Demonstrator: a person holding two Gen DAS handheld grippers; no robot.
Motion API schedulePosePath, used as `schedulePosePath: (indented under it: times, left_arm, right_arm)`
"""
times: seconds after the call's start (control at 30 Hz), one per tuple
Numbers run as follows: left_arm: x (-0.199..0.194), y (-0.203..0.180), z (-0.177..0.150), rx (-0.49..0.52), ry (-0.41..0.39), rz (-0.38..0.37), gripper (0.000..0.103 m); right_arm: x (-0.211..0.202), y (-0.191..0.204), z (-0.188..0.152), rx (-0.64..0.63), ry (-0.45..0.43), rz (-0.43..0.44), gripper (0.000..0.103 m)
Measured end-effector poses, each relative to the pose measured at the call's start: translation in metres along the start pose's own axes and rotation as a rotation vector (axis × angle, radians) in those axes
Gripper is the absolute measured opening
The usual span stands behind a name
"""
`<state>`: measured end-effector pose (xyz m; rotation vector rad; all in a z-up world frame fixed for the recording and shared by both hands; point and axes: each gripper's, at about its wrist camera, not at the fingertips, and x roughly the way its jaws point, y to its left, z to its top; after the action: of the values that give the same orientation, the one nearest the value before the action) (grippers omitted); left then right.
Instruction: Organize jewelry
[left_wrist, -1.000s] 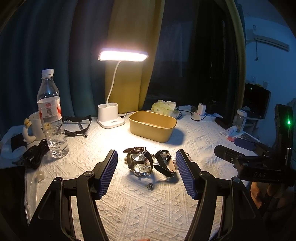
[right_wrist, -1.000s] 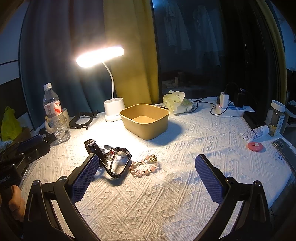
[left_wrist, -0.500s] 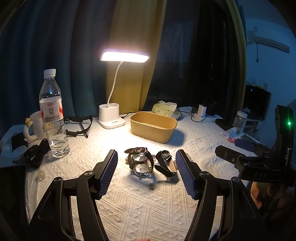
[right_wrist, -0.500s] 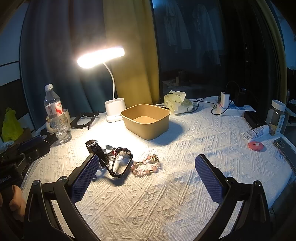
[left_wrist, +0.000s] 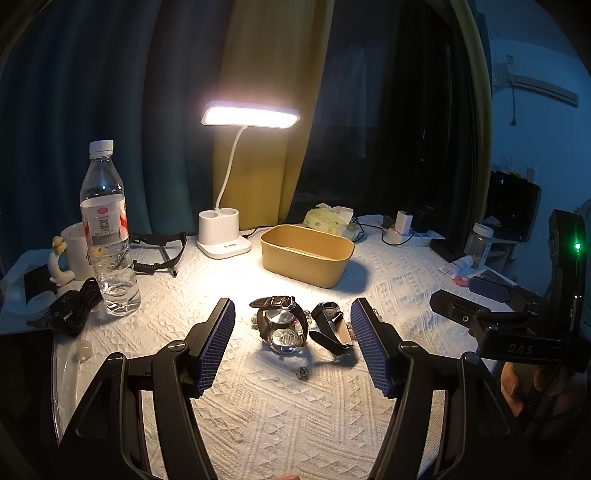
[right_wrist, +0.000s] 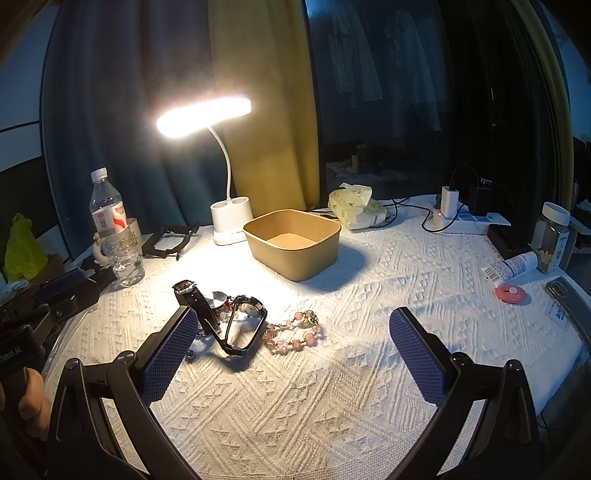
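Note:
A silver-faced watch (left_wrist: 282, 326) and a smaller black-strapped watch (left_wrist: 330, 326) lie together on the white cloth, with a small ring (left_wrist: 303, 372) in front of them. A pink bead bracelet (right_wrist: 295, 330) lies right of the watches (right_wrist: 225, 317). A tan box (left_wrist: 306, 254) stands behind them, empty in the right wrist view (right_wrist: 293, 242). My left gripper (left_wrist: 293, 349) is open, its fingers either side of the watches, just short of them. My right gripper (right_wrist: 293, 352) is open and empty, near the bracelet.
A lit white desk lamp (left_wrist: 223, 236) stands behind the box. A water bottle (left_wrist: 109, 236), mug (left_wrist: 75, 249) and black cables (left_wrist: 70, 308) are at the left. A power strip (right_wrist: 465, 218), jar (right_wrist: 552, 232), tube (right_wrist: 511, 266), pink disc (right_wrist: 511, 294) and phone (right_wrist: 565, 299) lie at the right.
Both grippers have drifted very slightly; the scene sits a little higher in the left wrist view. Nothing was grasped or moved.

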<state>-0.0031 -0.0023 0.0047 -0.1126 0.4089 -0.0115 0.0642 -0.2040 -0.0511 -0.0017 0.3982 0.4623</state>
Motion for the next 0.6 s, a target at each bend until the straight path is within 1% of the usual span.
schedulePosePath:
  times: [0.6]
  left_arm:
    - [-0.0001, 0.0001, 0.0010, -0.003, -0.003, 0.001, 0.068]
  right_arm:
    - [0.0008, -0.0001, -0.0009, 0.002, -0.002, 0.001, 0.102]
